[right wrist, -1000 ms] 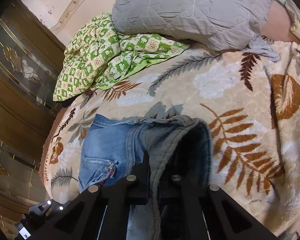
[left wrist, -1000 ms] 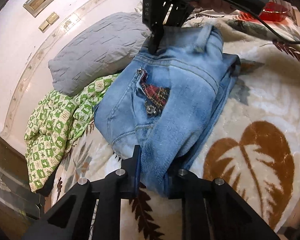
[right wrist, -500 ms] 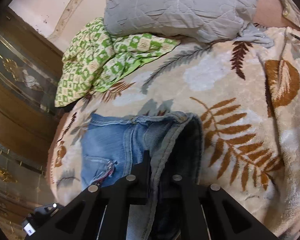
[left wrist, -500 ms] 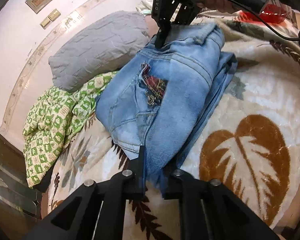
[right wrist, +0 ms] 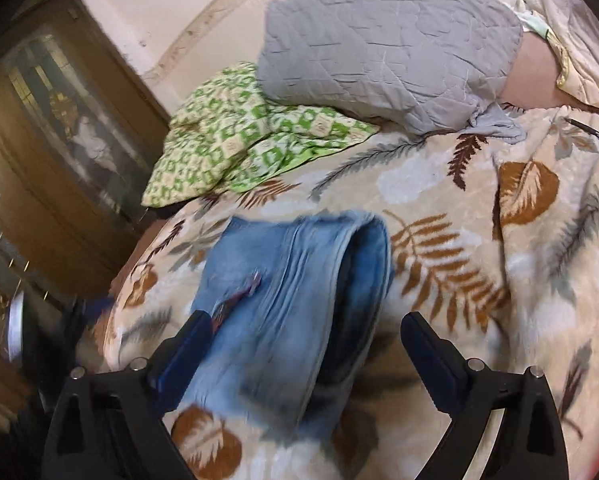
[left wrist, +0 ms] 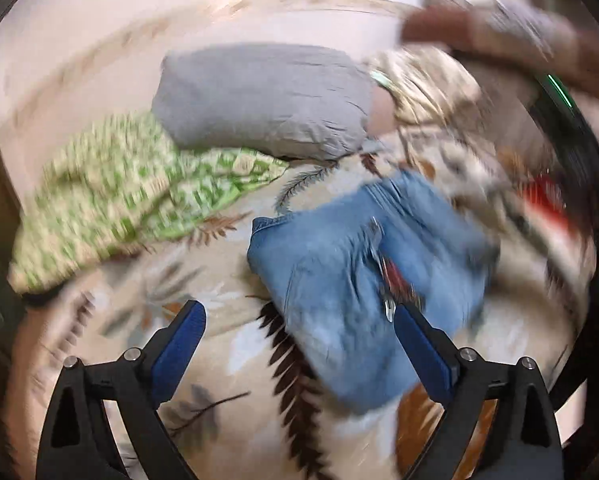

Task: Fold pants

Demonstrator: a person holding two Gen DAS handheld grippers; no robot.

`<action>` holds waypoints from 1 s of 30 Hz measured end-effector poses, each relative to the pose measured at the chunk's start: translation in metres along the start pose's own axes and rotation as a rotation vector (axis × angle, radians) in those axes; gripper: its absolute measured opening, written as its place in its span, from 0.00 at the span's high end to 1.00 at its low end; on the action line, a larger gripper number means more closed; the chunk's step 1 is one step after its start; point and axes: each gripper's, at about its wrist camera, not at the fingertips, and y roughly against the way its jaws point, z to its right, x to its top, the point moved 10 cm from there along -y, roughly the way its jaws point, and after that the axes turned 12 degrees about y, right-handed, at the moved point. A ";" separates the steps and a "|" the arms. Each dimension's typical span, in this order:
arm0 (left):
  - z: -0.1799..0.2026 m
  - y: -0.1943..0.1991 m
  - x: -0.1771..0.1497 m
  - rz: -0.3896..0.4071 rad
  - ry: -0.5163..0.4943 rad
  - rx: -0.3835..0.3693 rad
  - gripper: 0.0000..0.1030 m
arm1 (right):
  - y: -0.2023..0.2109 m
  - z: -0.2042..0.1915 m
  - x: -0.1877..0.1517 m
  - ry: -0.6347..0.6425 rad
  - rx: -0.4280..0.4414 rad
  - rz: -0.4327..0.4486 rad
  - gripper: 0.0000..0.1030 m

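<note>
The folded light-blue jeans (left wrist: 339, 280) lie as a compact bundle on the leaf-patterned blanket (left wrist: 227, 344); a red patch and metal zipper show on top. My left gripper (left wrist: 299, 320) hovers above their near edge, jaws opening wide, blue pads clear of the cloth. In the right wrist view the same jeans (right wrist: 287, 300) lie below my right gripper (right wrist: 307, 328), whose jaws are also opening; the denim sits between the fingers but the pads do not press it. The left view is blurred by motion.
A grey quilted pillow (right wrist: 387, 48) and a green-and-cream checked cloth (right wrist: 251, 136) lie at the head of the bed. A wooden cabinet (right wrist: 59, 152) stands left of the bed. A person's arm (left wrist: 499, 44) and a red object (left wrist: 547, 204) show at the right.
Both grippers have let go of the jeans and spread wide. The left one has lifted and rolled, so the jeans now lie free on the blanket; the right one has drawn back.
</note>
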 end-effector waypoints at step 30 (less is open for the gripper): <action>-0.042 -0.190 0.041 -0.477 0.254 -0.053 0.85 | -0.049 -0.054 -0.058 0.102 0.102 -0.006 0.73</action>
